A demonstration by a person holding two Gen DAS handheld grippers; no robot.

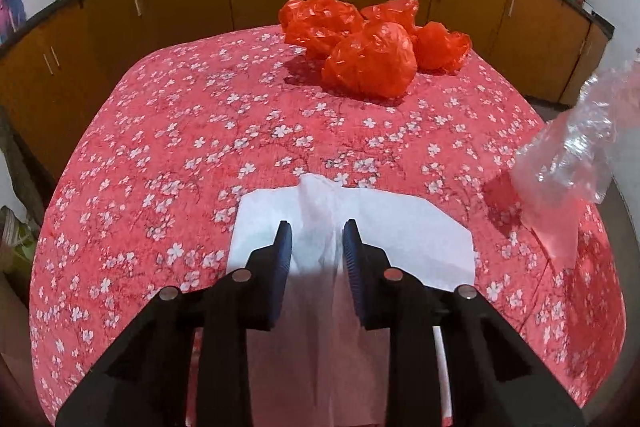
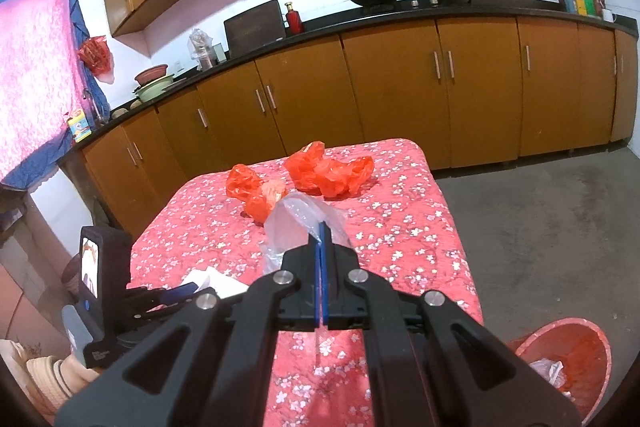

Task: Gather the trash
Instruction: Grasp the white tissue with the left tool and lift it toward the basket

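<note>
My right claw [image 2: 322, 233] is pressed together on a clear bag [image 2: 298, 223], holding it up off the table [image 2: 400, 219] so it hangs free and can be carried, I'd guess, to the red bin [image 2: 592, 351] on the floor at the right, which already holds some scraps. My left claw [image 1: 316, 239] stands partly spread over a tissue [image 1: 320, 203]; a ridge of it rises between the pads [image 1: 352, 247], but I can't tell whether they actually press it, so I wouldn't call that a grip. The tissue lies flat at the near edge of the table, which is why I come at it steeply from above. Three crumpled red bags [image 1: 368, 63] wait at the far end, well apart from both claws.
</note>
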